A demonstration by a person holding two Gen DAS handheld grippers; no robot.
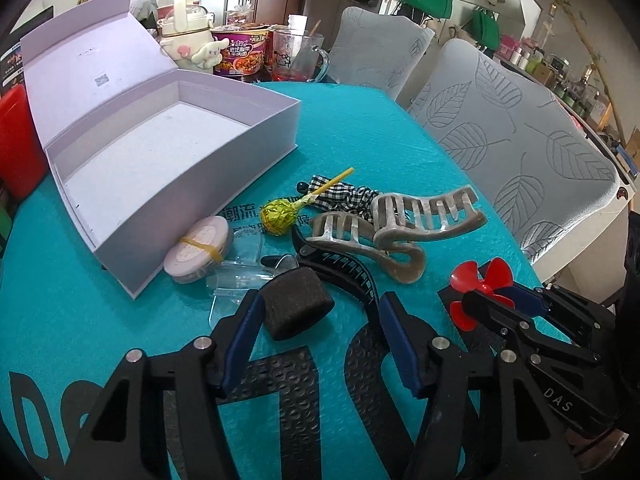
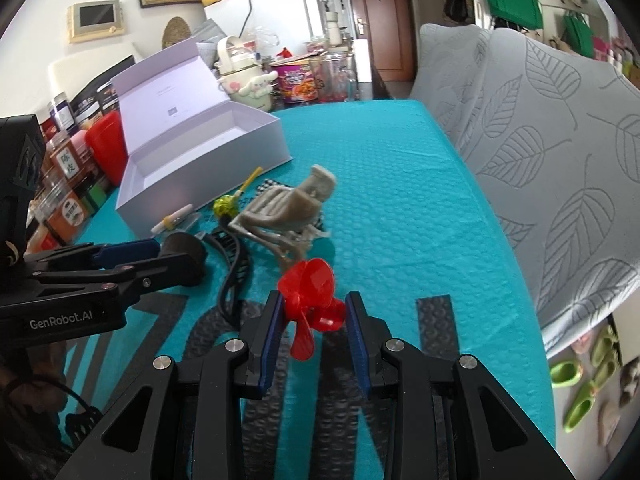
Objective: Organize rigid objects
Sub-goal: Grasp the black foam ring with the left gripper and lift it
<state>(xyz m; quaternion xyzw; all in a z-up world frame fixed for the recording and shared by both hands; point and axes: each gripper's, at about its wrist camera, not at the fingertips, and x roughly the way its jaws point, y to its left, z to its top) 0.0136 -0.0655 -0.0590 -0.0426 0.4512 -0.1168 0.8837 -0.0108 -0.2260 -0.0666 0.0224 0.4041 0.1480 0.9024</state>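
An open lilac box stands on the teal mat, also in the right wrist view. My left gripper is open around a black sponge block, its left finger touching it. My right gripper has its jaws around a red propeller, also in the left wrist view; I cannot tell if they grip it. Nearby lie beige hair claws, a black hair clip, a green-wrapped lollipop, a pink round case and clear plastic pieces.
A checked cloth bow lies under the claws. Cups, a noodle bowl and a white character bottle crowd the table's far end. Red containers stand left of the box. Grey leaf-patterned chairs line the right edge.
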